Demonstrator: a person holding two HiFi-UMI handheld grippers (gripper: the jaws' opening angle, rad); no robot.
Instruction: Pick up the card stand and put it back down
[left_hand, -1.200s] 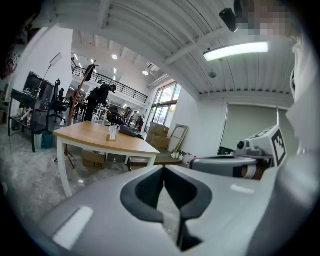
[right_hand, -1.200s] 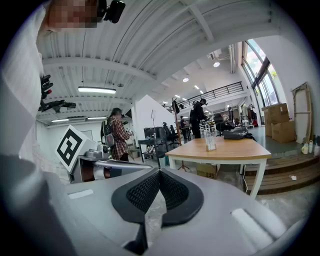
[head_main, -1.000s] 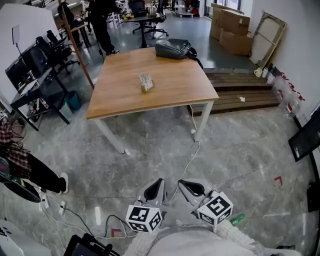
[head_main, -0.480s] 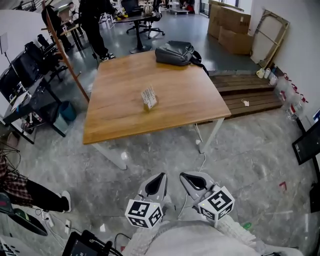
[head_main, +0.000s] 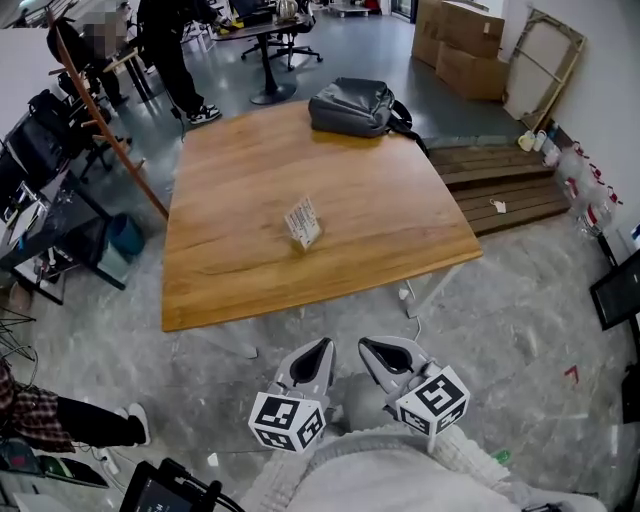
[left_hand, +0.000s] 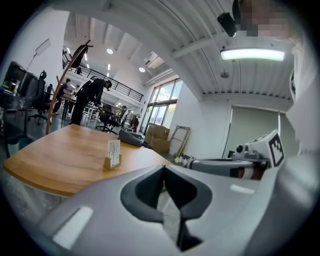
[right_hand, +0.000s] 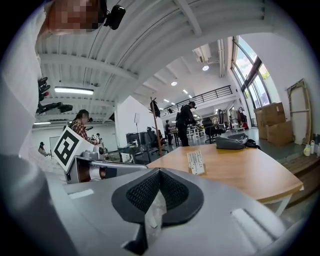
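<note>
Approach stage, nothing gripped yet. The card stand (head_main: 303, 222) sits upright near ctr of the tabletop (head_main: 230, 270), small wooden base w/ a white card stuck in it, well apart from both claws. The grey backpack (head_main: 350, 105) lies at the tabletop's far edge, upper middle of the head view, not in the way.

The left claw (head_main: 318, 352) and right claw (head_main: 372, 352) are at the bottom of the head view, side by side over the floor (head_main: 520, 330), short of the tabletop's near edge. Each claw's own view shows its jaws closed tip to tip w/ nothing between them; the stand shows beyond, on the wood, left of ctr for the left claw and right of ctr for the right.

What could go wrong, as I judge it:
- Jaws need to open before the reach. If a closed claw arrives at the stand it will shove or tip it, b/c it looks light and top-heavy.
- Gripping the card instead of the base: the card could bend or pull out, base left behind.
- Stand is mid-tabletop, so it's a long lean over the edge; a low claw may clip the edge.
- Setting it back tilted prob. means it falls flat.
- A white cable (head_main: 412, 308) trails on the floor by the table leg: trip risk.
</note>
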